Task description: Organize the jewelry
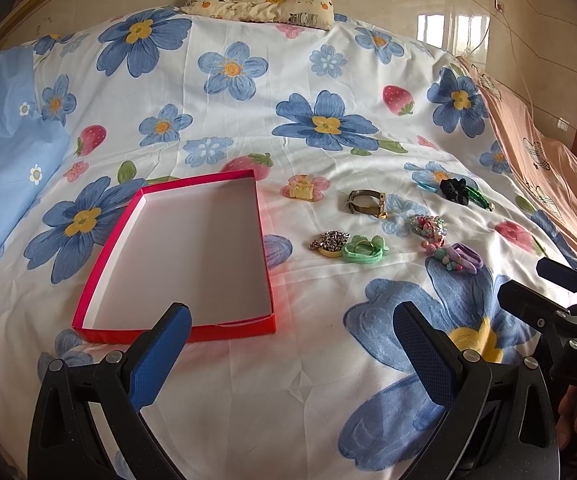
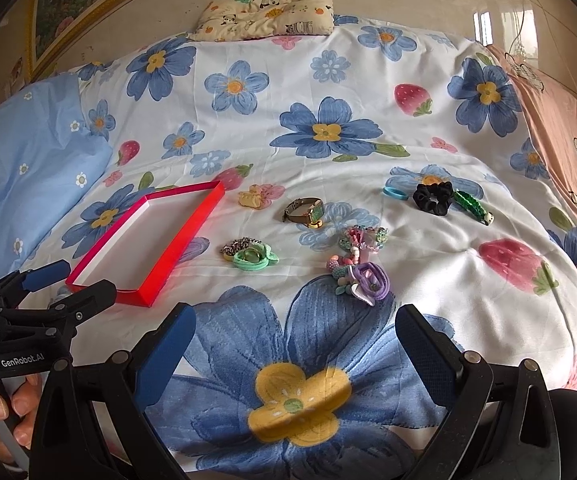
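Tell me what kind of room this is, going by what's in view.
Most likely a bedroom at home. The work surface is a bed covered by a flower-and-strawberry quilt, with a small panda-print pillow at its far end, and a framed picture hangs on the wall behind.

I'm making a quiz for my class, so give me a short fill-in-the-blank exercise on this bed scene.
1. The red tray holds ____ jewelry so far.
2. The black scrunchie lies between a blue hair tie and a ____ beaded piece.
3. The jaws of both the left gripper and the right gripper stand ____.
4. The watch lies on the floral ____.

Missing words: no; green; open; bedsheet
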`<state>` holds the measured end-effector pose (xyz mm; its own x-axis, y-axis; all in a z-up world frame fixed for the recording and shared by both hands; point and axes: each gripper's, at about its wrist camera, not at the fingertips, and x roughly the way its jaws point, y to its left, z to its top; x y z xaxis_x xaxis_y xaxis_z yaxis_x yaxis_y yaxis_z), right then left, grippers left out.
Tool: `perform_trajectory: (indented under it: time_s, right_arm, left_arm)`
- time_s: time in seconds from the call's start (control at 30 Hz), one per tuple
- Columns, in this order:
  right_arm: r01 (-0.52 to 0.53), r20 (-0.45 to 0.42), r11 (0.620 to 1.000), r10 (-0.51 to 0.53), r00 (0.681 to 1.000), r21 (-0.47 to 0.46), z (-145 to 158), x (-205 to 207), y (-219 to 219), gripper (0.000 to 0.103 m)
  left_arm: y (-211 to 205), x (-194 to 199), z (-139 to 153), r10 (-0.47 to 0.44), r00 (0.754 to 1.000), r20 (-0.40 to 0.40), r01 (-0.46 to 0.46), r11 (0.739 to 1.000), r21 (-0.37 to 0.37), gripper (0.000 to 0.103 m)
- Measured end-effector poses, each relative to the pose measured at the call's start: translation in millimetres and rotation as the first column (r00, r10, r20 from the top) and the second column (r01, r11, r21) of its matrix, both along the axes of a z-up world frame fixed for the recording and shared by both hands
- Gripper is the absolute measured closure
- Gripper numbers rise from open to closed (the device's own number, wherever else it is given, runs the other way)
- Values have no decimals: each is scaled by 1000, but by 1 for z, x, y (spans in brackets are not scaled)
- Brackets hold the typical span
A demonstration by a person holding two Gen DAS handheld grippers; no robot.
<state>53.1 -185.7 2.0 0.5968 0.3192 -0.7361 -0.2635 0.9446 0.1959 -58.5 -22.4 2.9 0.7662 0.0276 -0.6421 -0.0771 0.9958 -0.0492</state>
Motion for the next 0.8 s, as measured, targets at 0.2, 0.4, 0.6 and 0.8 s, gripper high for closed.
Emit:
perform_trajectory:
  time_s: [0.2,0.4,0.6,0.8]
  right_arm:
    - [0,-2,1000,0,1000,1,0,0,1,2]
    - [0,-2,1000,0,1000,2,0,0,1,2]
    - [17,-18,1000,-17,1000,19,-4,4,-4,2]
    - [51,-30,998,-50,998,23,-8,14,-21,4]
  left_arm:
    - [0,2,-2,1,1000,-5,-1,1000,-3,1]
    - [-1,3,-3,1,1000,-6,-1,1000,-4,1]
    - [1,13,-11,-24,999,-32,23,999,-34,2]
    - [4,31,-10,-57,997,-49,54,997,-62,2]
